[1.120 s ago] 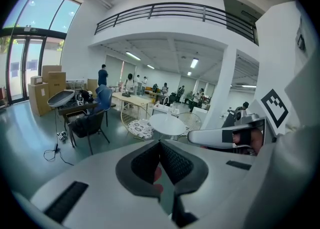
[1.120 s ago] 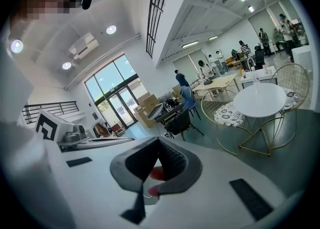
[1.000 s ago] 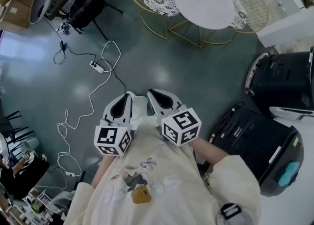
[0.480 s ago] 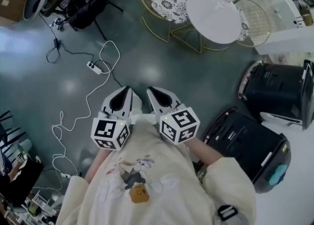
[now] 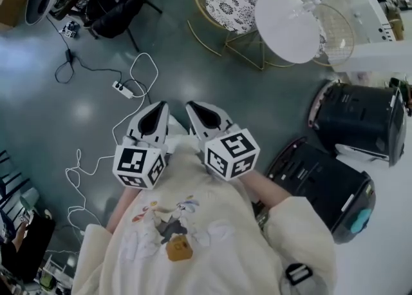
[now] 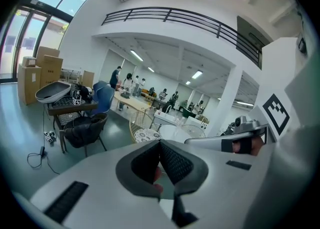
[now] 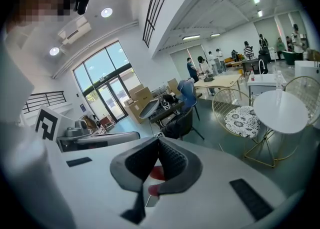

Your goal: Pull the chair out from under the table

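Status: the pull is not yet begun.

1. Claw state. You hold both claws side by side in front of your chest. The left claw (image 5: 156, 108) is fully closed with nothing between its pads. The right claw (image 5: 195, 108) is likewise closed and empty.

2. Location of the task's thing. The gold wire chair (image 5: 230, 0) with the patterned seat cushion stands across the dark floor (image 5: 193, 68), well apart from both claws. Its seat sits just beside the round white tabletop (image 5: 286, 17), tucked against the gold table legs. A second wire chair (image 5: 336, 26) stands on the far side, its seat partly under the tabletop rim. Which of the two the task means cannot be told.

3. Work remaining, as judged: approach the chair, open a claw, close it on the wire backrest rim, then draw the chair clear of the tabletop. Neither claw touches a chair yet.
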The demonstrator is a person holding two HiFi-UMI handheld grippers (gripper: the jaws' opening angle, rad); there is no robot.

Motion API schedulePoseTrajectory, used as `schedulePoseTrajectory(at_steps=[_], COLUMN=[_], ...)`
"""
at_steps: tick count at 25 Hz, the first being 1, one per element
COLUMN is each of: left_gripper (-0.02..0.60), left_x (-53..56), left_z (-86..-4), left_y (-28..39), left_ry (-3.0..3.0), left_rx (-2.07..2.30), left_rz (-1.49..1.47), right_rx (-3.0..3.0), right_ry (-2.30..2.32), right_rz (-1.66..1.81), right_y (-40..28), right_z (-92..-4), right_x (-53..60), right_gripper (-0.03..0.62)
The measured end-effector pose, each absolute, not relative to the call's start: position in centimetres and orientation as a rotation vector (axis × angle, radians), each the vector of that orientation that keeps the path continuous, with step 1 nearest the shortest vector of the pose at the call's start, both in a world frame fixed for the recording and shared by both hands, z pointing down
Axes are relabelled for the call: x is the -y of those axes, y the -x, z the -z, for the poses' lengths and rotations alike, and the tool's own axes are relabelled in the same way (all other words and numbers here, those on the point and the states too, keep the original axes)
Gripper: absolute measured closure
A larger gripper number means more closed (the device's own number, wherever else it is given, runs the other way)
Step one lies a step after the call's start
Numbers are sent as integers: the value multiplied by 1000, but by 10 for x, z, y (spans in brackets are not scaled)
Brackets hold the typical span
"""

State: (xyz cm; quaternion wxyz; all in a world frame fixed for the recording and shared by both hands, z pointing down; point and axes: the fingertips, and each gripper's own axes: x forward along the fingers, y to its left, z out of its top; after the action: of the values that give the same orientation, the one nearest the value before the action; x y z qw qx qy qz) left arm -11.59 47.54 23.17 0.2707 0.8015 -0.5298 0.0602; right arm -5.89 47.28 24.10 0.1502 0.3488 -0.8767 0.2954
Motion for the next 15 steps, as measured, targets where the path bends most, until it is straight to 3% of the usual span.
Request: schedulePoseTrajectory(at_steps=[9,15], left_gripper=[572,572], left_x=[-424,-334], left_z=[-245,-253], left_y=[118,118], left_ry=[-2143,-2107], left_rx=[1393,1436], left_rz=[-195,-239], right_rx=[2489,2490], right_ry=[-1003,-1027], right_rz=[-912,-969], right_y=[62,46], right_z=[-254,-262], right_x=[-422,-327], right_gripper=[586,586])
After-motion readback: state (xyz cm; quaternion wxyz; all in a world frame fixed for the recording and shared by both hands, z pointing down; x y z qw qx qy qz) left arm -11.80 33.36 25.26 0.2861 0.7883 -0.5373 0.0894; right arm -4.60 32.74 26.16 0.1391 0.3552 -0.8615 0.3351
